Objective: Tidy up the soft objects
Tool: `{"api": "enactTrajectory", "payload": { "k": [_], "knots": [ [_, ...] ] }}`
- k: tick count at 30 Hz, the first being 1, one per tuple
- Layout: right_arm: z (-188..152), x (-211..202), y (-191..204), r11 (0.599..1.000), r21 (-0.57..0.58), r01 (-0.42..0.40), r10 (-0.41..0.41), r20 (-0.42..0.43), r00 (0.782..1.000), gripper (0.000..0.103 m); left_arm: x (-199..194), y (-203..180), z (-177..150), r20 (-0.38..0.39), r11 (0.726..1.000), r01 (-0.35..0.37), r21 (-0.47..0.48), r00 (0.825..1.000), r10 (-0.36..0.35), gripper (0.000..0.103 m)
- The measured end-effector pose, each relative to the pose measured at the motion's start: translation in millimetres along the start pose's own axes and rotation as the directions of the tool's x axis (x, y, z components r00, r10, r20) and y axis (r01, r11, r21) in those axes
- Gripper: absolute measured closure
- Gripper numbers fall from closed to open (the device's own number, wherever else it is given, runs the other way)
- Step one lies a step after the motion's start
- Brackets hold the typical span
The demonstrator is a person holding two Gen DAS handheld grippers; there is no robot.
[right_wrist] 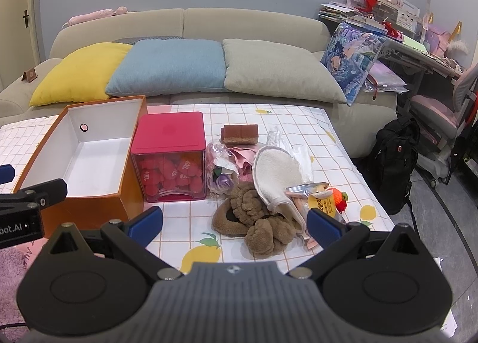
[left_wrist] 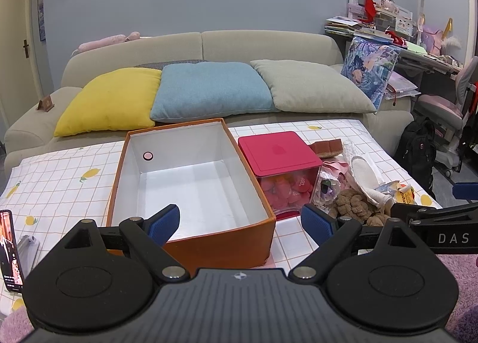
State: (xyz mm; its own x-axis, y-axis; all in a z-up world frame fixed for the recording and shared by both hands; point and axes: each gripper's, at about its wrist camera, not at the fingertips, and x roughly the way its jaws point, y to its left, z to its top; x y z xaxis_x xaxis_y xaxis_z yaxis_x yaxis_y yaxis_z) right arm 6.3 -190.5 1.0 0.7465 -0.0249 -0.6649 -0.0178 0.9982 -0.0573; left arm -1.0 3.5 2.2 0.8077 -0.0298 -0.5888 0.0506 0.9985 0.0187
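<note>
Both grippers, left [left_wrist: 240,221] and right [right_wrist: 234,221], gape empty: drop the right over the brown plush [right_wrist: 254,223], pinch its middle, carry to the orange box [left_wrist: 191,232].

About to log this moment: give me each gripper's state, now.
Left gripper: open, holding nothing, over the near end of the orange box.
Right gripper: open, holding nothing, facing the brown plush.
</note>
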Motion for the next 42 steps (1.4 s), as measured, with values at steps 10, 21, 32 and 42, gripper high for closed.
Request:
{"api": "enactTrajectory", "payload": {
  "k": [10,21,32,42],
  "knots": [
    [0.5,-0.4,1.1,1.000,-0.003,0.001,-0.001,0.001,1.000,0.003,-0.1,0.0,-0.2,0.000,1.000,0.001,-0.001,1.000,-0.001,0.000],
    [1.4,0.0,2.7,1.000,-0.007,0.002,-0.002,-0.005,1.000,0.003,-0.2,0.9,0.1,0.000,1.000,0.001,-0.003,1.000,-0.001,0.000],
    [0.2,-0.1,1.9,1.000,-0.009,0.003,-0.003,-0.010,1.000,0.003,-0.2,1.9,0.3,-0.002,1.000,0.003,-0.004,1.000,-0.003,0.000],
    [-0.2,1.0,0.9,1.000,-0.008,0.003,-0.003,-0.019,1.000,0.003,0.3,2.0,0.2,-0.003,1.000,0.003,-0.006,1.000,-0.003,0.000]
  ]
}}
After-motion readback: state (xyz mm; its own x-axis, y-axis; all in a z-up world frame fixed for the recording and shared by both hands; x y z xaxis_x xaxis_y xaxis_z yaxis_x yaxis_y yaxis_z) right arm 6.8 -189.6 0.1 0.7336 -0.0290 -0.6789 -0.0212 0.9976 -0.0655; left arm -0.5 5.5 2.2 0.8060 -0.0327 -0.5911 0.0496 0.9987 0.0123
